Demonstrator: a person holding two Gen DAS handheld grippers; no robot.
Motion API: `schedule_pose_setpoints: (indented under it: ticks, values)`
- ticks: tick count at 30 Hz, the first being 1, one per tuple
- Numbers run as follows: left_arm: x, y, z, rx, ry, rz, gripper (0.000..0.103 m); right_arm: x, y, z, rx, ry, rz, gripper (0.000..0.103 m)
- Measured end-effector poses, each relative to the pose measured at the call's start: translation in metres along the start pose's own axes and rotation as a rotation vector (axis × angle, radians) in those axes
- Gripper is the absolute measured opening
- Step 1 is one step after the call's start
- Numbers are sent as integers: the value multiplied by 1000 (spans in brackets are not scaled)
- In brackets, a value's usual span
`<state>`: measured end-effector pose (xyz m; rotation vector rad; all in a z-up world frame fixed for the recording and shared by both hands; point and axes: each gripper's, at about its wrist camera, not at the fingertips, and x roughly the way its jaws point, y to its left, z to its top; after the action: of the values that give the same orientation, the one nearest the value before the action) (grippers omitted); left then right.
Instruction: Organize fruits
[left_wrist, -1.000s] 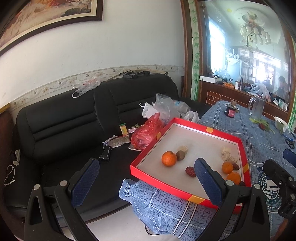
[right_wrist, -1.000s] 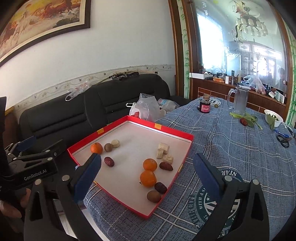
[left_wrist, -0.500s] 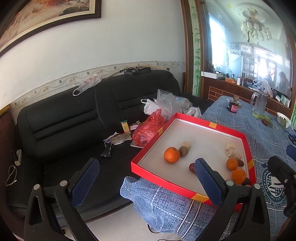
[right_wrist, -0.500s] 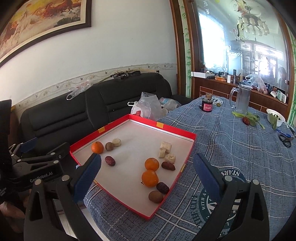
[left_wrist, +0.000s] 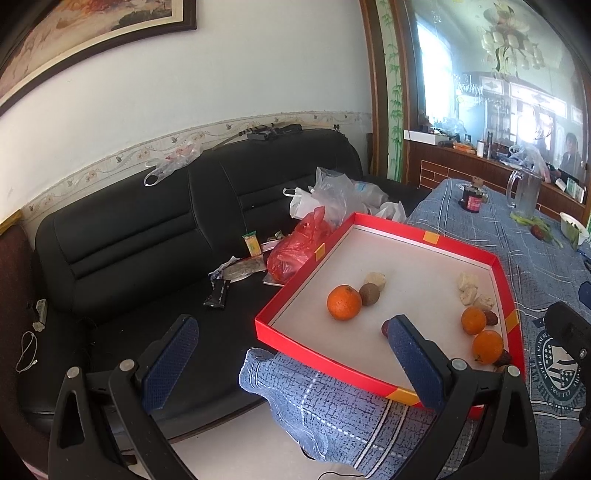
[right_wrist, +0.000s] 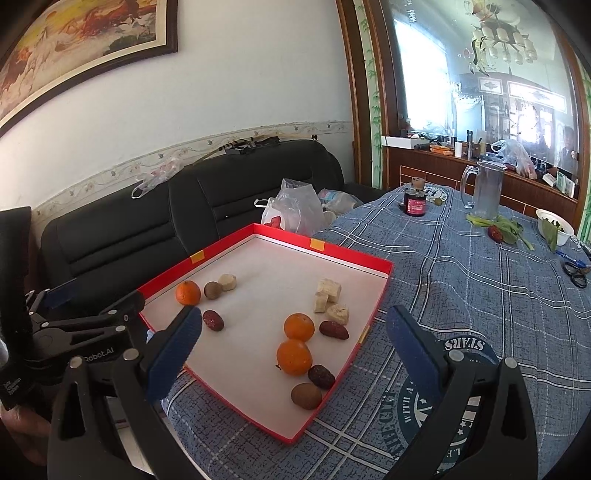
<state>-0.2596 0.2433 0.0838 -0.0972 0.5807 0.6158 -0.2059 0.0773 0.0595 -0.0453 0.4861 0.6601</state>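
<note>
**A:** Item one, the left gripper (left_wrist: 291, 354)?

**B:** Released, nothing between its pads. It hangs off the near left corner of the red tray (right_wrist: 351, 254), out past the edge of the counter (right_wrist: 480, 288), over the floor and the black sofa (left_wrist: 147, 240).

**A:** Tray contents, left to right?

**B:** Left group: one orange (right_wrist: 187, 292), a round brown fruit (right_wrist: 213, 290) touching it, a pale chunk (right_wrist: 227, 282) just beside that, and a dark red date (right_wrist: 213, 319) a little nearer. Right group: three pale chunks (right_wrist: 328, 299), two oranges (right_wrist: 295, 341) one behind the other, a date (right_wrist: 333, 329) beside the far one, then a second date (right_wrist: 321, 376) and a brown fruit (right_wrist: 306, 396) at the near right wall.

**A:** Item two, the right gripper (right_wrist: 293, 349)?

**B:** Also released and empty, held above the near edge of the tray.

**A:** Which gripper is nearer which group?

**B:** The left group lies ahead and right of the left gripper, with the lone date nearest its right pad. The right group lies straight ahead and below the right gripper, the two oranges almost centred between its pads. My judgement: the right one has the shorter reach. The dates lie with their long axes slanting across the tray.
</note>
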Motion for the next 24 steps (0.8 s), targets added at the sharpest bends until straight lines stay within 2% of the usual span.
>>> schedule_pose_setpoints:
  ticks: [24]
  values:
    - [9, -12, 4, 12, 31, 0, 103, 12, -8, 1, 16, 16, 32, 100]
